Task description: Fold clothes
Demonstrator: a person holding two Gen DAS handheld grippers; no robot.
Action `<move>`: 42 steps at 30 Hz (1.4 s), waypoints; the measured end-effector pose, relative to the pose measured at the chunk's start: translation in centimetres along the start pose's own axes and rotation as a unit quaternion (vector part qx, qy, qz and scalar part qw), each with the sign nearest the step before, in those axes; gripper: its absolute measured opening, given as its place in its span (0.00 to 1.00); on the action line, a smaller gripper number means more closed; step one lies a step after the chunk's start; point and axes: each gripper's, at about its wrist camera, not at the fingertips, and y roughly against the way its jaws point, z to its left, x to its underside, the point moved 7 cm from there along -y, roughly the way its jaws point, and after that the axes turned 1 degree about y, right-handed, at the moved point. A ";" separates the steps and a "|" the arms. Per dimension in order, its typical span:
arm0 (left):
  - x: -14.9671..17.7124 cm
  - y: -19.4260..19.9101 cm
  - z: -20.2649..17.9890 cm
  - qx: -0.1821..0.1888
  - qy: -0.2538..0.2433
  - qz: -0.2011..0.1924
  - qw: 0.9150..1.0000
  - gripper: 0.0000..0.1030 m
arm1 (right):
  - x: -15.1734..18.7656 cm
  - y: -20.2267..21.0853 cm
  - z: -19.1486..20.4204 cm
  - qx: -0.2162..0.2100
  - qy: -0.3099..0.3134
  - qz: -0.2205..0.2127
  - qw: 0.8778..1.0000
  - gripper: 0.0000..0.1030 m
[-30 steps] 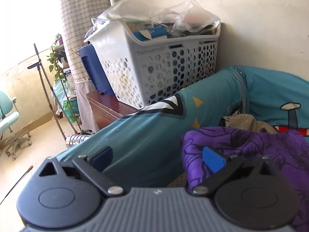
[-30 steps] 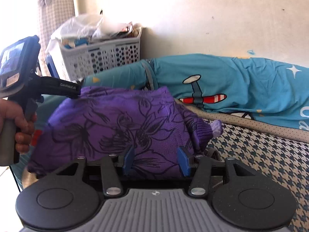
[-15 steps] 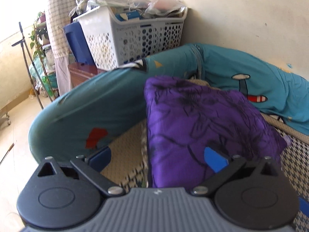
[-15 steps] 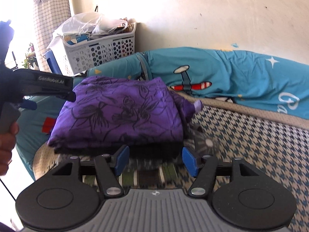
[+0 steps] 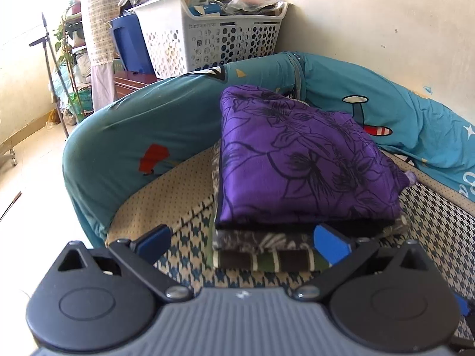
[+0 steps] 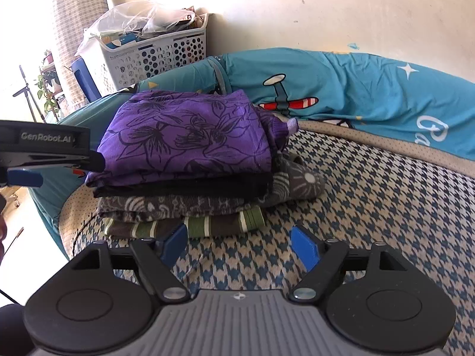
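Note:
A folded purple garment with black flower print [image 5: 299, 160] lies on top of a stack of folded clothes [image 5: 267, 249] on the houndstooth bed cover [image 5: 439, 237]. In the right wrist view the purple garment [image 6: 190, 136] tops a black layer, a grey patterned one and a green-brown striped one [image 6: 207, 225]. My left gripper [image 5: 242, 241] is open and empty, just in front of the stack. My right gripper [image 6: 239, 244] is open and empty, a little back from the stack. The left gripper also shows in the right wrist view [image 6: 44, 151], left of the stack.
A long teal bolster with cartoon prints [image 6: 356, 89] curves around the bed's back and left edge. A white laundry basket [image 5: 213, 38] full of things stands behind it by the wall. A blue bin [image 5: 127, 41], plants and floor lie to the left.
Both grippers have let go of the purple garment and pulled back from it. The garment now rests on the stack. The right jaws have opened wider.

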 end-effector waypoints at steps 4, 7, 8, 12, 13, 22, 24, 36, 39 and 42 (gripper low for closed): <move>1.7 0.6 -0.6 0.002 -0.004 0.009 1.000 1.00 | 0.4 0.8 -0.1 -0.003 -0.009 0.006 1.000 0.78; 2.8 0.8 -0.8 0.005 -0.003 0.016 1.000 1.00 | 0.7 1.2 -0.2 -0.006 -0.013 0.009 1.000 0.80; 3.2 0.9 -0.9 0.005 -0.003 0.017 1.000 1.00 | 0.9 1.4 -0.2 -0.006 -0.013 0.010 1.000 0.81; 4.5 1.4 -1.1 0.002 -0.008 0.019 1.000 1.00 | 1.4 1.8 -0.1 -0.003 -0.009 0.014 1.000 0.82; 4.8 1.5 -1.2 0.002 -0.008 0.019 1.000 1.00 | 1.6 1.9 -0.1 -0.004 -0.011 0.017 1.000 0.82; 7.1 2.6 -1.9 0.003 -0.017 0.008 1.000 1.00 | 3.5 2.5 -0.5 0.014 -0.018 0.053 0.998 0.89; 7.4 2.6 -2.1 0.005 -0.019 0.009 1.000 1.00 | 3.8 2.8 -0.6 0.020 -0.015 0.057 0.998 0.89; 9.1 2.8 -3.2 0.020 -0.028 0.025 0.999 1.00 | 5.2 4.0 -1.5 0.023 -0.007 0.069 0.997 0.91; 9.5 2.8 -3.5 0.025 -0.032 0.028 0.999 1.00 | 5.4 4.4 -1.9 0.025 -0.008 0.071 0.997 0.91; 9.8 3.0 -3.6 0.031 -0.029 0.030 0.999 1.00 | 5.4 4.8 -2.2 0.031 -0.001 0.071 0.997 0.92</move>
